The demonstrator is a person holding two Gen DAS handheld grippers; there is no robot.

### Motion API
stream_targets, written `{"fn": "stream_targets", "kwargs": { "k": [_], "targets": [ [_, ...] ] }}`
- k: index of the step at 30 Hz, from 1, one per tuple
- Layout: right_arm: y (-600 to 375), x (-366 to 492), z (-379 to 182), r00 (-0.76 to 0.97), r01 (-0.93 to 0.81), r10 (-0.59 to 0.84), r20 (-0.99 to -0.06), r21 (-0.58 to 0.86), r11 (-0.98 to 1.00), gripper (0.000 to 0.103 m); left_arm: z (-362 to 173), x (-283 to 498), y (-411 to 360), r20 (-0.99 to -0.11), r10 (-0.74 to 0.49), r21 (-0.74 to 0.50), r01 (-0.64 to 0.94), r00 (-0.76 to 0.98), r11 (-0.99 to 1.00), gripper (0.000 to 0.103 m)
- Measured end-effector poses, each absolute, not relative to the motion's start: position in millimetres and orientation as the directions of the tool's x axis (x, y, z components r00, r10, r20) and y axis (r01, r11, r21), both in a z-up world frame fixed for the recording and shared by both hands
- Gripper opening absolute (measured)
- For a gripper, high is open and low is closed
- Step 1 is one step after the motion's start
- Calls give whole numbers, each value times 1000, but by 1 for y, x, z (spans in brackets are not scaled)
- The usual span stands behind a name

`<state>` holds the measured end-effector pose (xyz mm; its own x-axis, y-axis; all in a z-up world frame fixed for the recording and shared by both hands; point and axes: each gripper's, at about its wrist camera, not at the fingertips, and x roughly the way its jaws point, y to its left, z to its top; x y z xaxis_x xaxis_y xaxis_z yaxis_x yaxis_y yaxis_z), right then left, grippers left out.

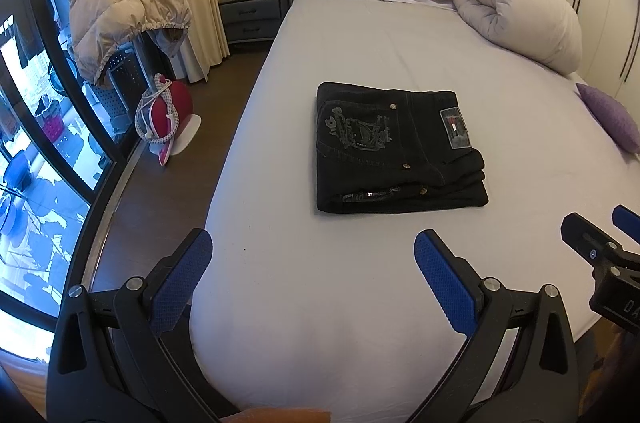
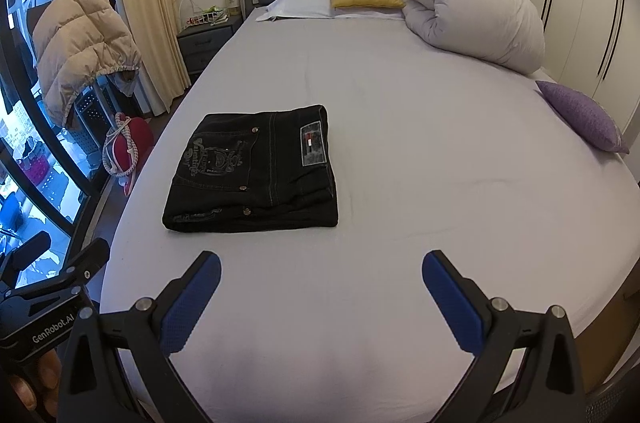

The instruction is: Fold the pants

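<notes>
Here the black pants [image 1: 398,147] lie folded on the bed [image 1: 360,43], both the left gripper [image 1: 313,255] and the right gripper [image 2: 321,273] spread wide, empty.

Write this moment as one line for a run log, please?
stage: fold looks done | pants: folded flat on bed | left gripper: open, empty | right gripper: open, empty

Bed [image 2: 400,183] carries folded black pants [image 2: 256,169], pillows [image 2: 300,5], rolled duvet [image 2: 472,23], purple cushion [image 2: 580,117]

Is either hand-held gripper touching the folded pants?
Apart. The right wrist view shows bare sheet between the right hand-held gripper and pants; likewise the left hand-held gripper.
</notes>
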<state>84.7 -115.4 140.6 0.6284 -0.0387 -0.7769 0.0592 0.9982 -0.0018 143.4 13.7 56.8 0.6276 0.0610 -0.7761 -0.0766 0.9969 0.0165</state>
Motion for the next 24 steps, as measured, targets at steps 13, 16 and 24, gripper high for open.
{"fn": "stream_targets", "kwargs": {
  "k": [13,16,24],
  "targets": [
    [-113,83,140,624,57,-35,-781,1,998,103,53,146,14,-783,60,16,-76,619,997,103],
    [-112,83,138,623,56,-34,-782,1,998,103,53,146,14,-783,60,16,-76,619,997,103],
    [-111,83,135,619,55,-32,-784,3,998,103,52,146,14,-783,60,16,-76,619,997,103]
  ]
}}
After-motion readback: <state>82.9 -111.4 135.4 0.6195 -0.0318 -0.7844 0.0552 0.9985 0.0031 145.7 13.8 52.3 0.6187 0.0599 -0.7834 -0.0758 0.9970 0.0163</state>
